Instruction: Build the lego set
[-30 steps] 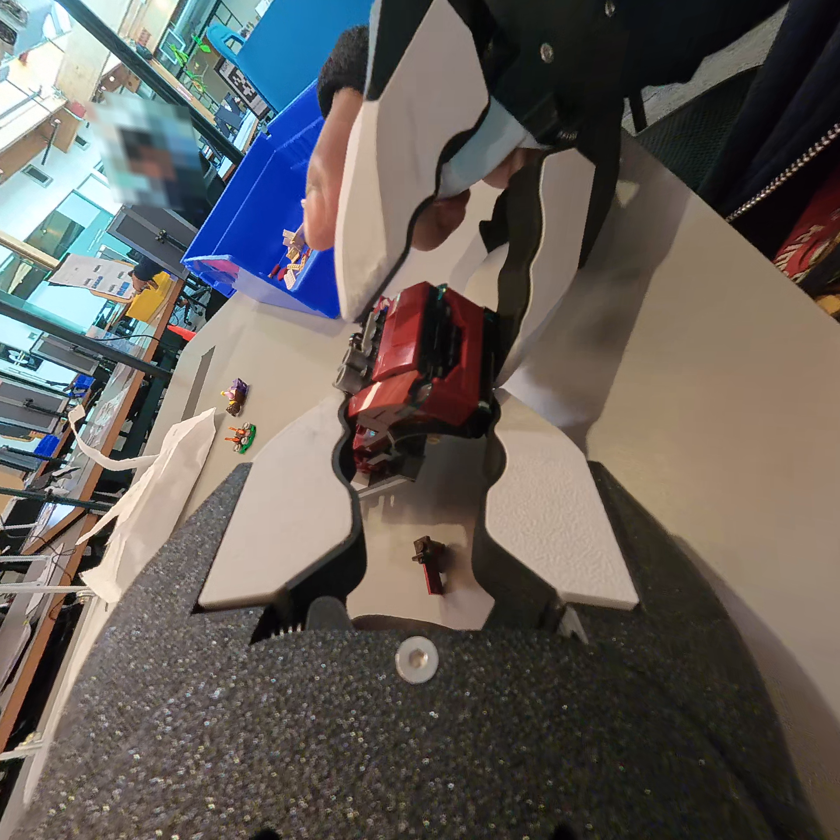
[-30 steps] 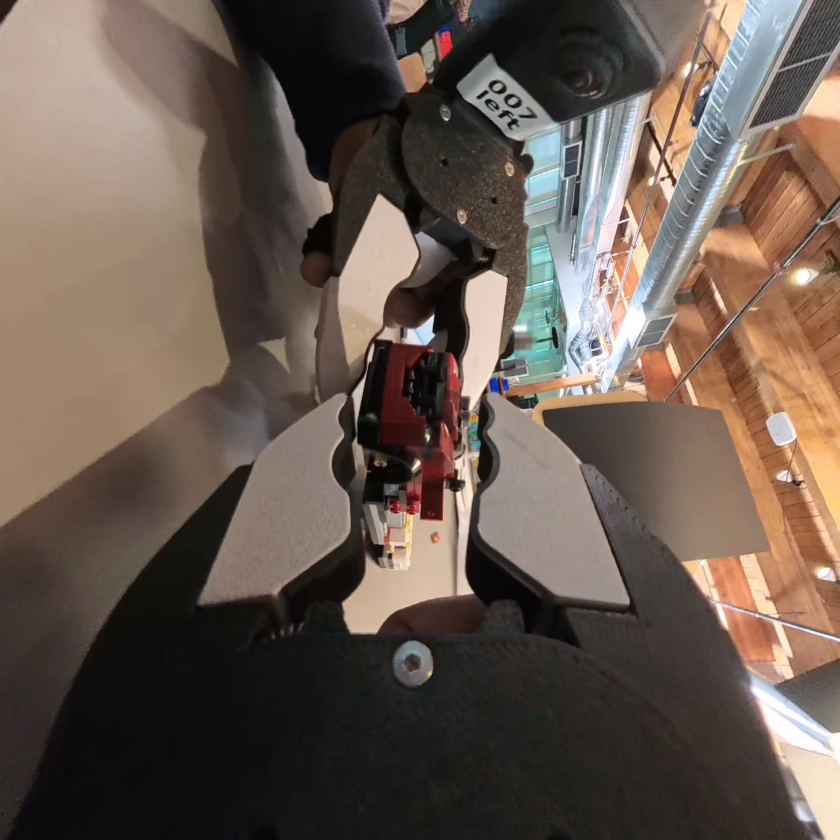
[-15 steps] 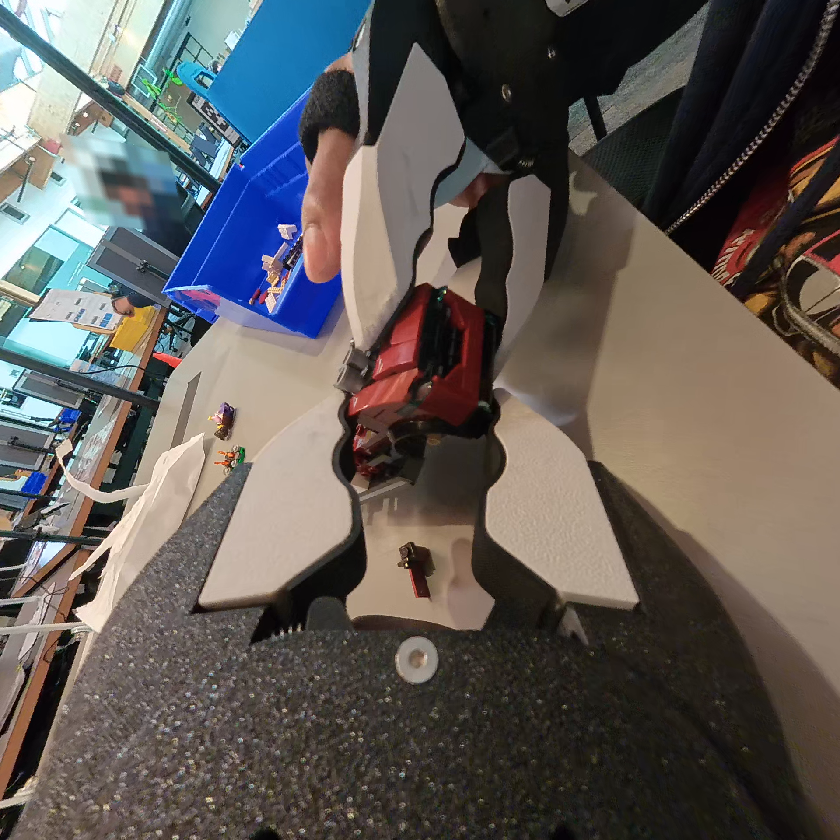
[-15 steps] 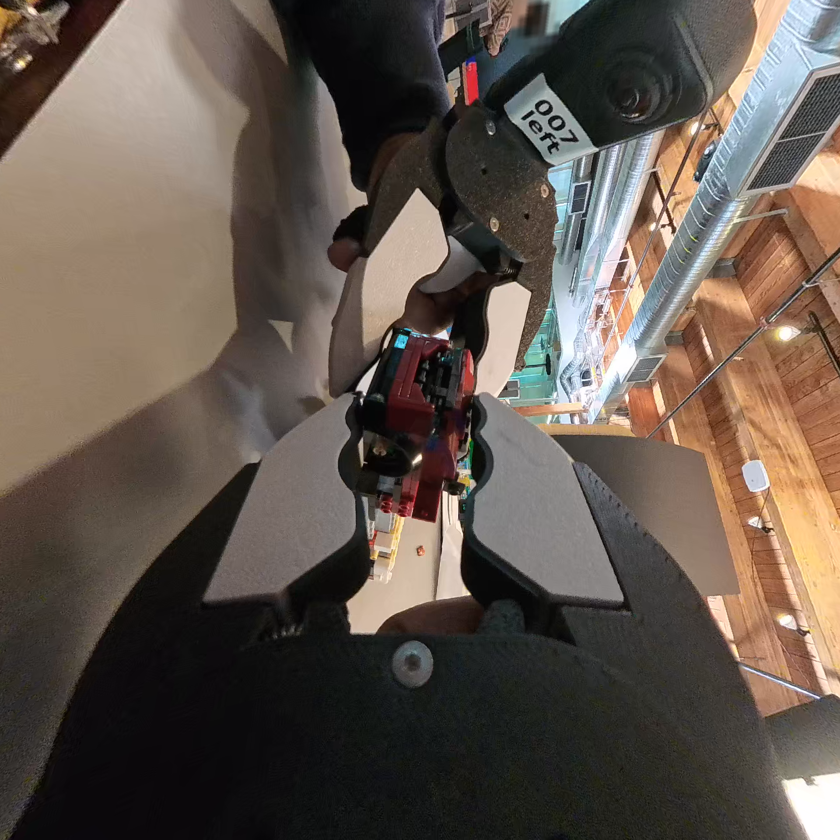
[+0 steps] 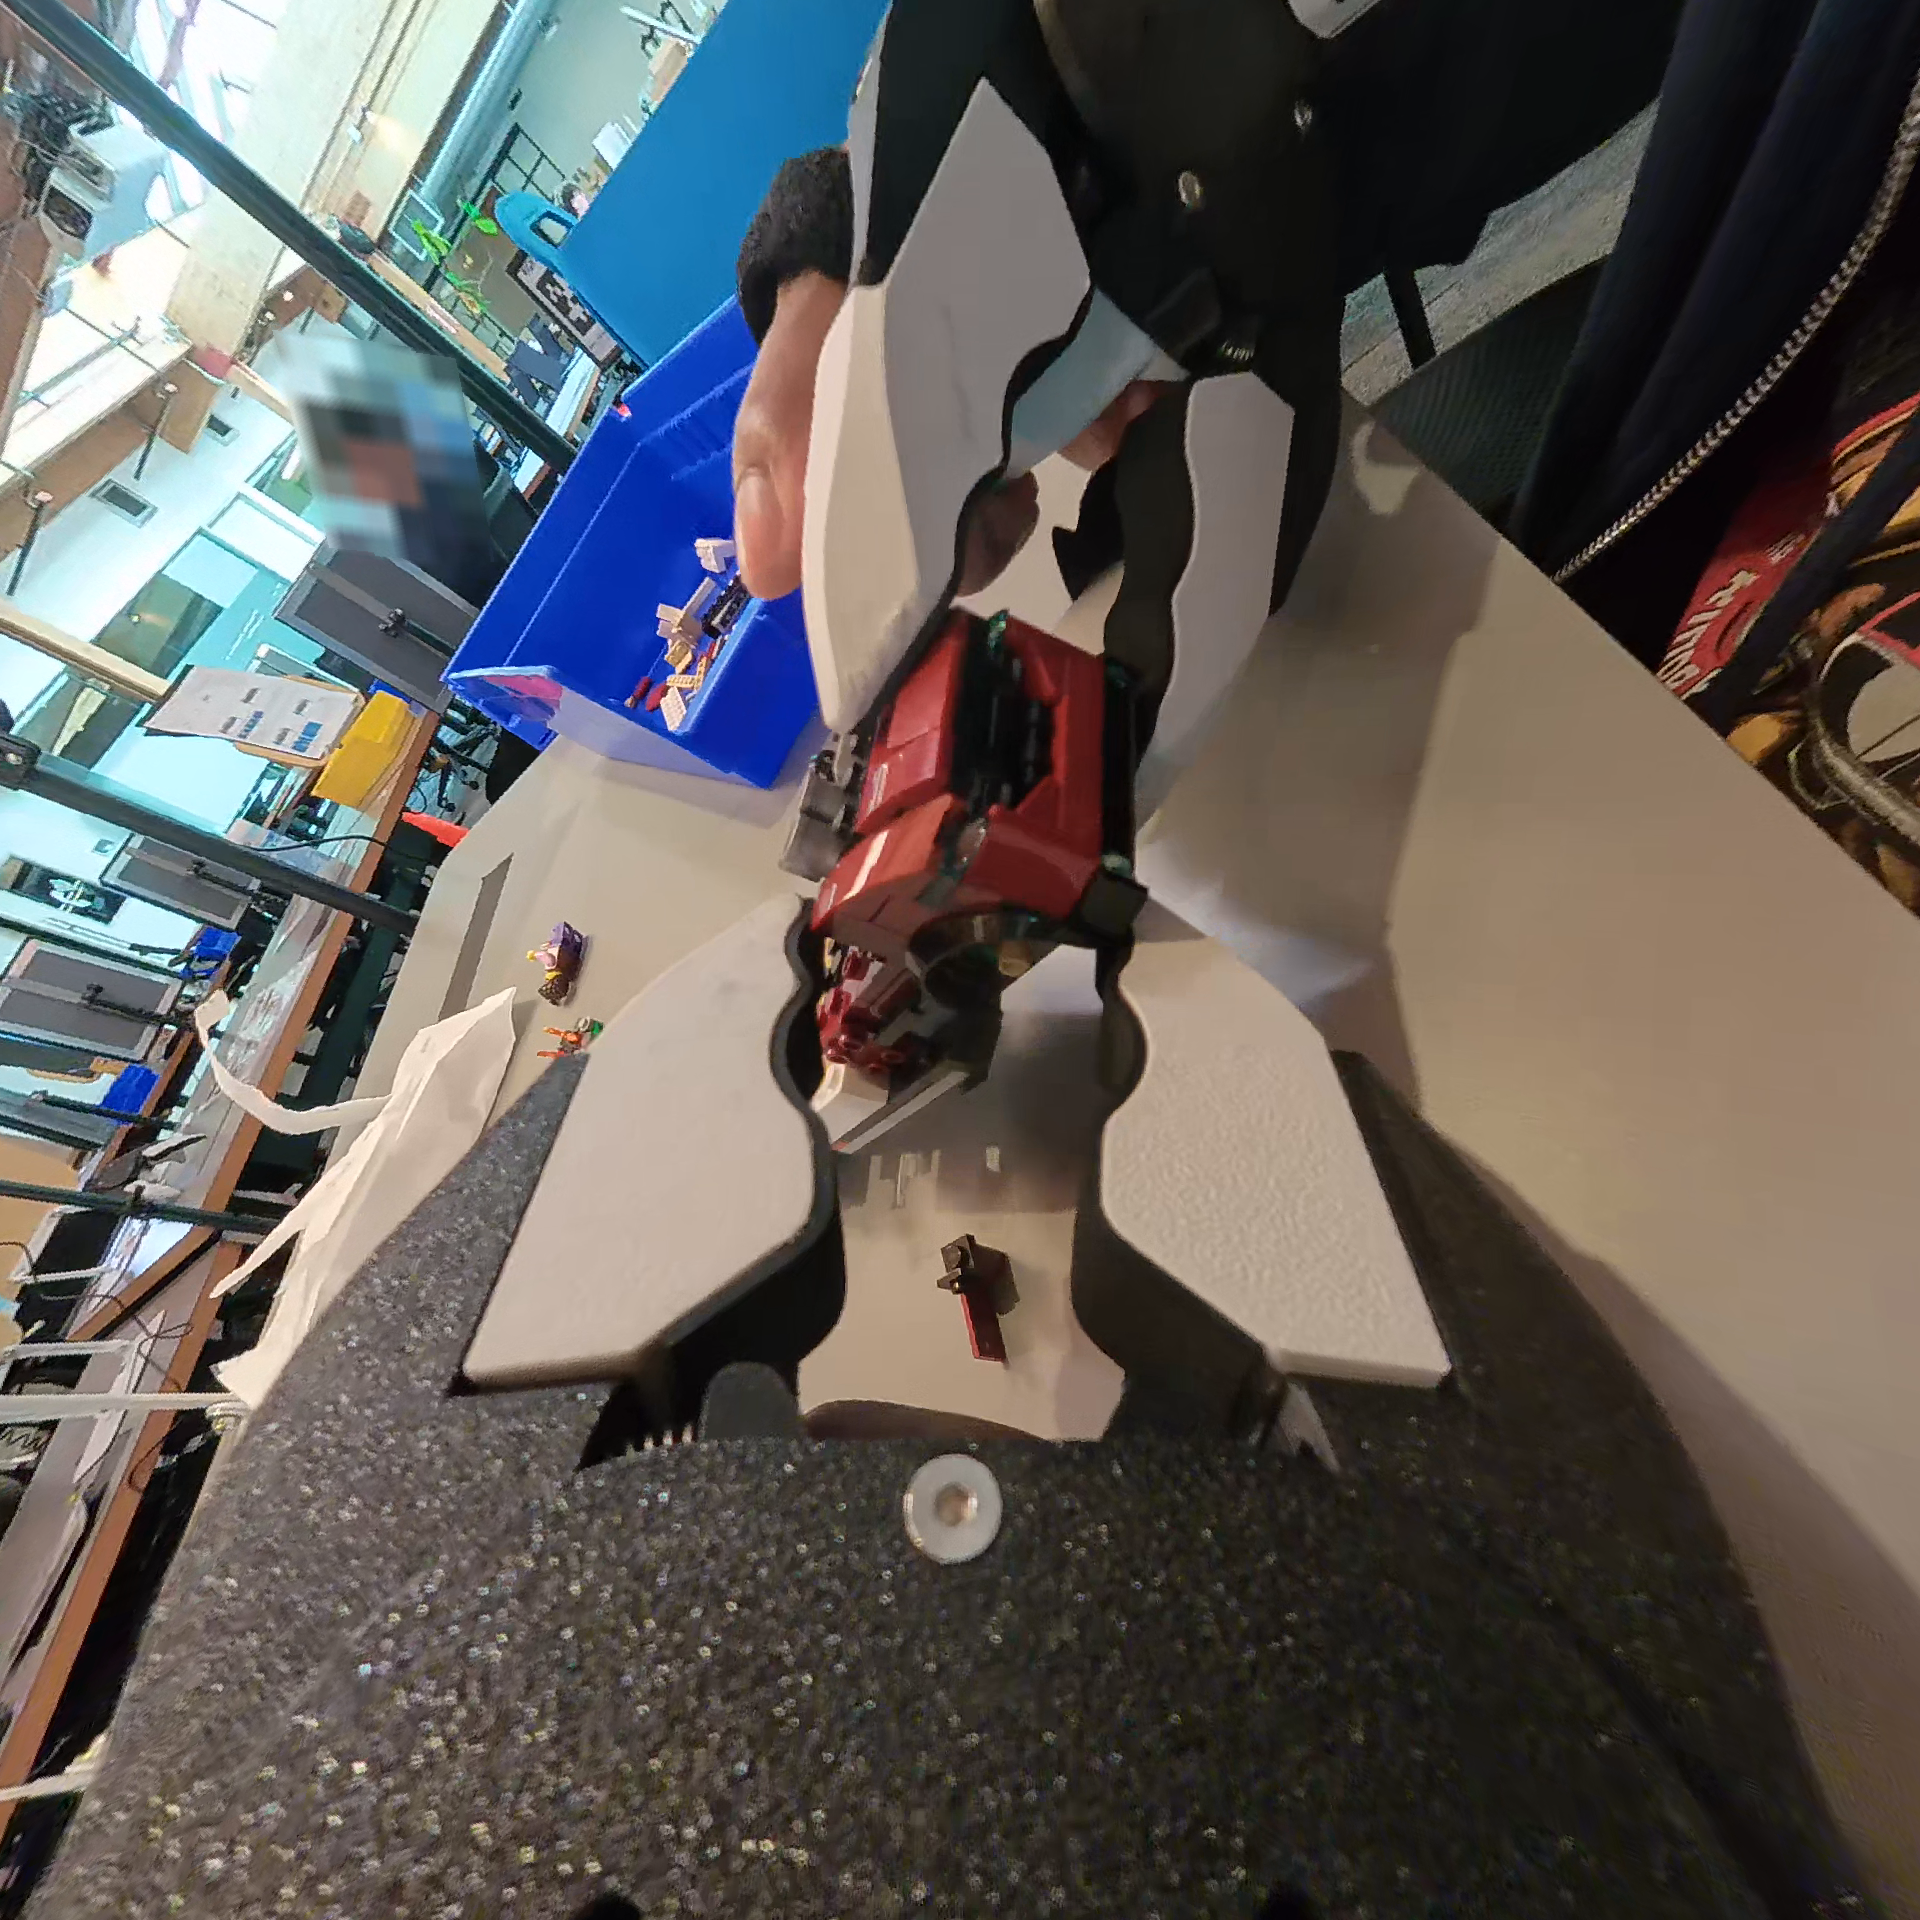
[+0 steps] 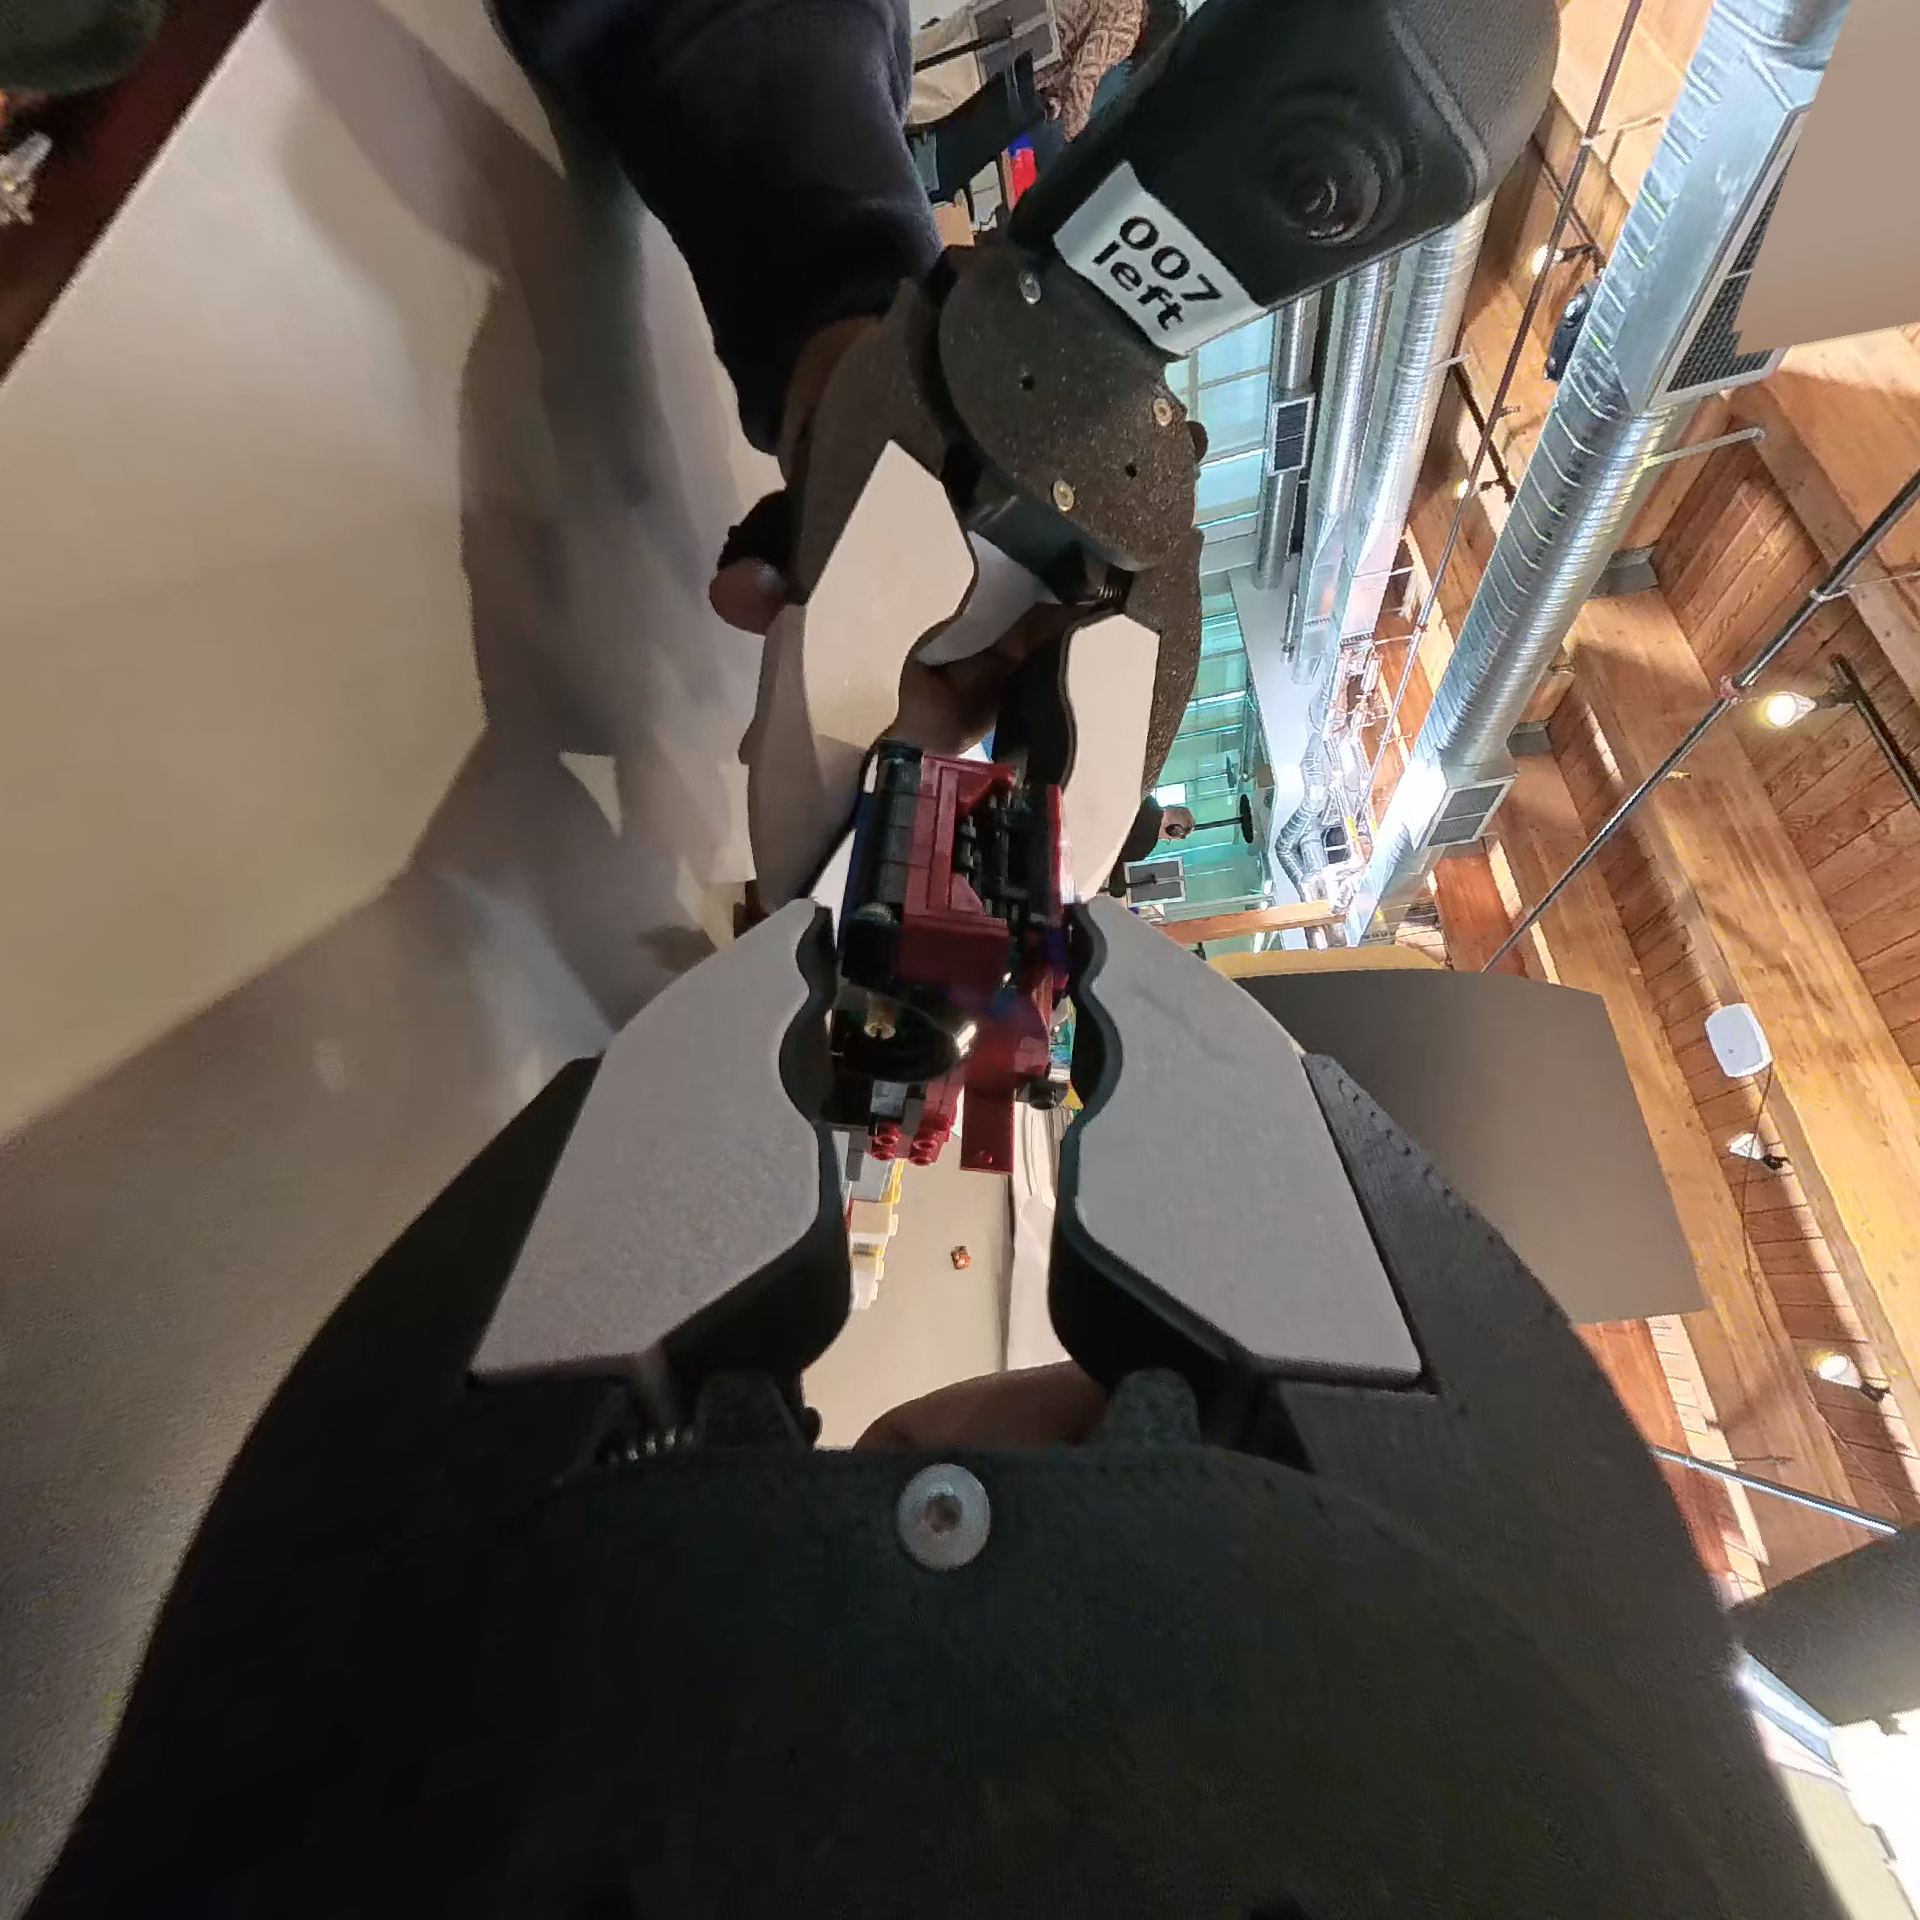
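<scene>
A dark red toy brick car (image 5: 987, 790) is held in the air above the grey table (image 5: 1558, 1039), between both grippers. My left gripper (image 5: 956, 935) is shut on its near end, with both fingertips touching it. The right gripper's white fingers (image 5: 894, 436) reach down from above and clamp the car's far end. In the right wrist view my right gripper (image 6: 951, 956) is shut on the car (image 6: 956, 883), and both pads press its sides by a black wheel. The left gripper's fingers (image 6: 1101, 727) flank the other end. A small dark red piece (image 5: 982, 1299) lies on the table below.
A blue bin (image 5: 623, 582) with loose bricks stands at the table's far side. Two small toy figures (image 5: 561, 961) and white paper (image 5: 395, 1122) lie to the left. A person in a dark jacket (image 5: 1714, 312) stands at the right edge. A tiny orange piece (image 6: 961, 1257) lies on the table. The tips of both grippers are at nearly the same place. My left gripper's tips are some 9 centimeters from the small dark red piece (image 5: 982, 1299).
My right gripper's pads closed in from a loose gap onto the car's sides. The car turned in the grasp. My left gripper's jaws narrowed slightly on it.
</scene>
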The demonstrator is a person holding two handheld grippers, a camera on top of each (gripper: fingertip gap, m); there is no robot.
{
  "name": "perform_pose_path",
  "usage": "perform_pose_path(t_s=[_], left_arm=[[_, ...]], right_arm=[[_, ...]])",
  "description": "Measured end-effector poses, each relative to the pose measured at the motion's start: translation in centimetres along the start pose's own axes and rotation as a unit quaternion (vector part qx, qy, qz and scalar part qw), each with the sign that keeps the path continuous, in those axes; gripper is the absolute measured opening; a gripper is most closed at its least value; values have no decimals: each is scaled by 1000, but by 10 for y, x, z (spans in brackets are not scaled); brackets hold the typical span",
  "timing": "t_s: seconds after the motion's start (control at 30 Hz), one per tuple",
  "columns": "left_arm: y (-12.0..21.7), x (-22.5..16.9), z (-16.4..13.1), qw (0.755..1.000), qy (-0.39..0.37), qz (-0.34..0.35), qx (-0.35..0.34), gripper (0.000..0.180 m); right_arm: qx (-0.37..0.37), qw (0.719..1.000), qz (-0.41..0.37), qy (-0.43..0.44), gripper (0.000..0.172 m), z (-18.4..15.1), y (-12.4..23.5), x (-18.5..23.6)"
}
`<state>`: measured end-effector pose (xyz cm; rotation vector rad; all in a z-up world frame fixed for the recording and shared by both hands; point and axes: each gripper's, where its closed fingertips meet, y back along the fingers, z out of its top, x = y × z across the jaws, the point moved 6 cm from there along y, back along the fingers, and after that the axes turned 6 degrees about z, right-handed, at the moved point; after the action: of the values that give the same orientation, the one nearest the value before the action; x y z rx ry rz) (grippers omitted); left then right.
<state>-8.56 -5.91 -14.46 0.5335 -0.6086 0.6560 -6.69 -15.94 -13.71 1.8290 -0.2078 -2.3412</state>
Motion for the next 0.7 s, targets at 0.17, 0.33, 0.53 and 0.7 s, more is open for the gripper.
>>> perform_pose_path(t_s=[0.17,0.33,0.53,0.7], left_arm=[[2,1,4,1000,9,1,-20,49],[2,-3,6,1000,6,-9,-30,49],[4,-4,7,999,0,-15,-28,49],[7,0,-1,999,31,-27,-6,51]], right_arm=[[-17,1000,-19,-18,43,2,2,-2],[-25,999,-16,-11,44,4,0,0],[-24,999,-16,-24,44,5,-2,1],[16,1000,-22,1,44,1,-5,6]])
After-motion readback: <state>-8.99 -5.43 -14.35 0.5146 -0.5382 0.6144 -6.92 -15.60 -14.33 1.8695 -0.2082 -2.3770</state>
